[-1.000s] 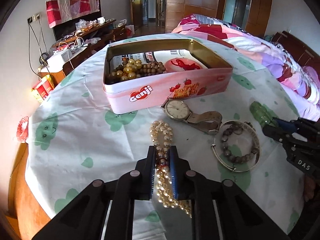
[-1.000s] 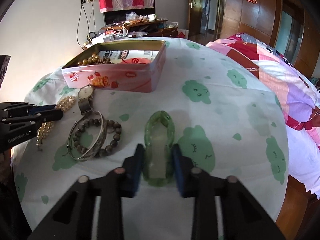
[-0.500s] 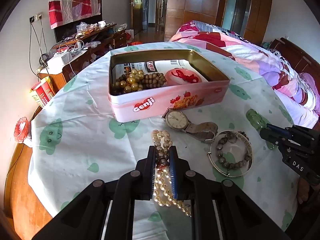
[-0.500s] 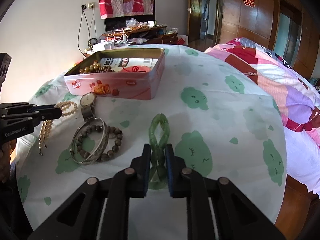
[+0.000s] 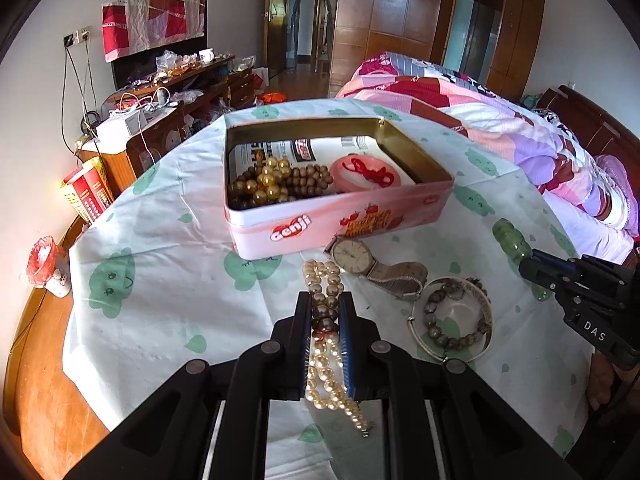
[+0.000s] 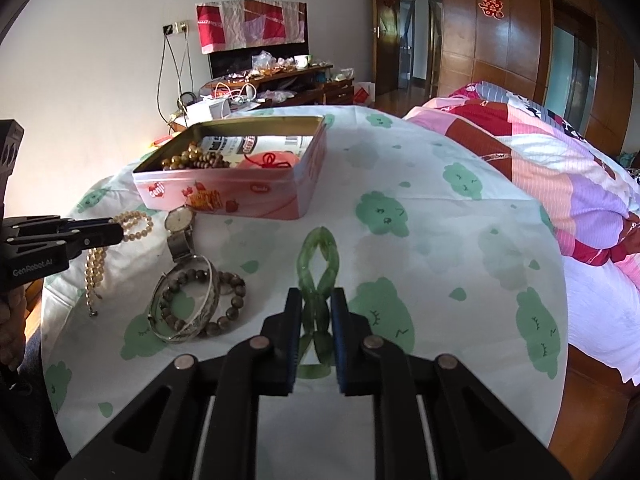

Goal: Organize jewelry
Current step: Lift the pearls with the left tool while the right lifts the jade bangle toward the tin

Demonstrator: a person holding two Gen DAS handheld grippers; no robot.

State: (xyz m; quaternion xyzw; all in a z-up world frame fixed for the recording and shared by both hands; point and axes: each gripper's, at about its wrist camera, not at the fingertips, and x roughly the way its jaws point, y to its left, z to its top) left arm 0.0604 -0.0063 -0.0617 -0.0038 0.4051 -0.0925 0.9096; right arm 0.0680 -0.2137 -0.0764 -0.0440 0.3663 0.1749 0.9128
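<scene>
Your left claw (image 5: 325, 312) is clamped on the cream pearl bead necklace (image 5: 325, 280), strand running straight ahead btwn the fingers, tail dangling below. The pink rectangular Genji tin (image 5: 340, 224) sits dead ahead, upper centre of frame. Your right claw (image 6: 315, 312) pinches the green jade-like bead bracelet (image 6: 318, 256) into a figure-eight; tin lies upper left there, w/ the left claw nearer it. Bracelet's near end is hidden behind the fingers.
</scene>
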